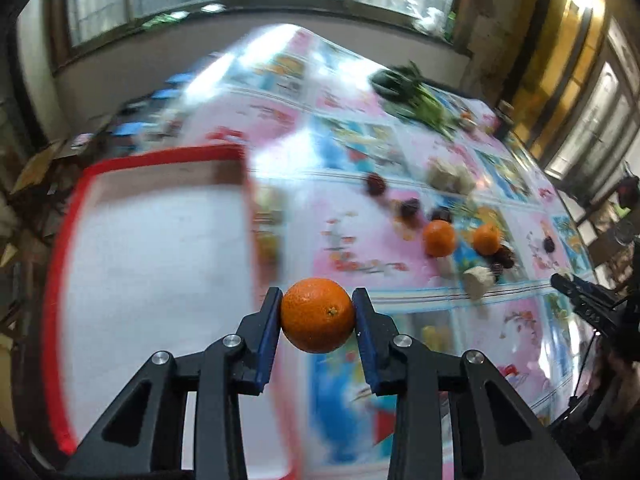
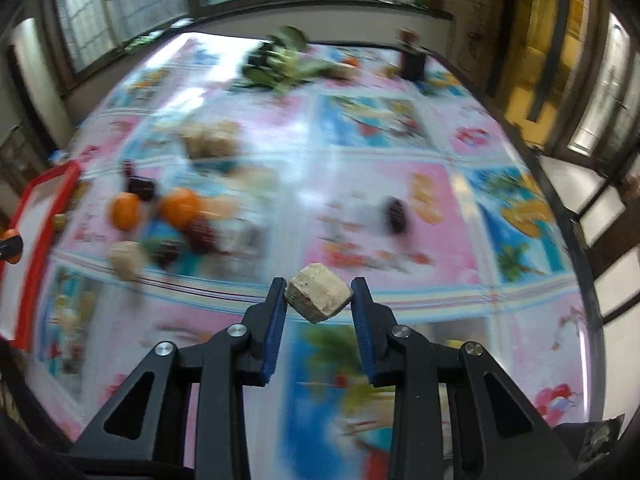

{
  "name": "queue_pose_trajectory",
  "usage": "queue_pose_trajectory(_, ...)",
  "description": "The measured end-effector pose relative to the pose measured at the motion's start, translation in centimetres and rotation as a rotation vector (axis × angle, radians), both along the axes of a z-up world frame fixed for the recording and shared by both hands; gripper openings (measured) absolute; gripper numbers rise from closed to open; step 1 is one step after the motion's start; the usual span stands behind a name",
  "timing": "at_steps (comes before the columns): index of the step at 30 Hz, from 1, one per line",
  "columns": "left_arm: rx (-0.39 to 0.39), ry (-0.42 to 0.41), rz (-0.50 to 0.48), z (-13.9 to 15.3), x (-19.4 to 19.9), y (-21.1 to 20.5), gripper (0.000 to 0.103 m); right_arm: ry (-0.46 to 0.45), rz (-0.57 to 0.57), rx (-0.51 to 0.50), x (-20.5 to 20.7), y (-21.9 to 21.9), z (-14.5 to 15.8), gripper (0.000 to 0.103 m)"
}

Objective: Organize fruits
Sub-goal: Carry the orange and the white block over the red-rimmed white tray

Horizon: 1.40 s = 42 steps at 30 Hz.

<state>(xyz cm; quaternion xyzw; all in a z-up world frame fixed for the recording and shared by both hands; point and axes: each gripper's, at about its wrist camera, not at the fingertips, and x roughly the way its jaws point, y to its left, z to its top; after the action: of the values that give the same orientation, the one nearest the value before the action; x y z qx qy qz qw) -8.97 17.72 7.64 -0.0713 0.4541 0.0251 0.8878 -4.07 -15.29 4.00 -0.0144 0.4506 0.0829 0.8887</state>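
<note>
My left gripper (image 1: 317,308) is shut on an orange (image 1: 317,314), held above the table just right of the red-rimmed white tray (image 1: 152,264). My right gripper (image 2: 319,293) is shut on a pale beige cube (image 2: 318,298), lifted over the patterned tablecloth (image 2: 360,184). Two more oranges (image 1: 439,237) (image 1: 486,238) lie on the cloth with dark red fruits (image 1: 375,184) and beige cubes (image 1: 477,282) around them. The right wrist view shows the same oranges (image 2: 125,210) (image 2: 180,207), dark fruits (image 2: 200,236), a lone dark fruit (image 2: 397,213) and a beige cube (image 2: 127,260).
Leafy greens (image 1: 416,100) (image 2: 280,64) lie at the far side of the table. A dark jar (image 2: 412,60) stands near the far right corner. The tray's red rim (image 2: 44,200) sits at the table's left. Windows run along the back wall. Both views are blurred by motion.
</note>
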Motion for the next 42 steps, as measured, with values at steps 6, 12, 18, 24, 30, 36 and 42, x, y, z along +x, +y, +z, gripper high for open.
queue_pose_trajectory(6,0.048,0.012,0.143,0.6,-4.1,4.7,0.035,-0.017,0.232,0.123,-1.2,8.5,2.7,0.034)
queue_pose_trajectory(12,0.060,0.052,0.214,-0.7,-6.6,7.3,0.035,0.005,0.568,0.224,-3.9,20.3,4.4,0.034)
queue_pose_trajectory(18,0.073,0.074,0.221,-2.2,-7.2,8.4,0.035,0.039,0.772,0.213,-6.0,28.1,3.4,0.034)
queue_pose_trajectory(24,0.076,0.085,0.213,-3.2,-7.3,9.5,0.035,0.095,0.823,0.160,-5.7,31.6,1.1,0.034)
queue_pose_trajectory(30,0.082,0.096,0.193,-3.9,-7.2,9.9,0.035,0.126,0.817,0.110,-5.4,32.7,-0.6,0.034)
queue_pose_trajectory(36,0.089,0.116,0.184,-4.6,-6.8,10.0,0.035,0.137,0.822,0.071,-5.3,33.4,-2.2,0.034)
queue_pose_trajectory(42,0.088,0.122,0.193,-4.9,-6.6,10.2,0.036,0.096,0.849,0.055,-5.6,33.5,-2.3,0.035)
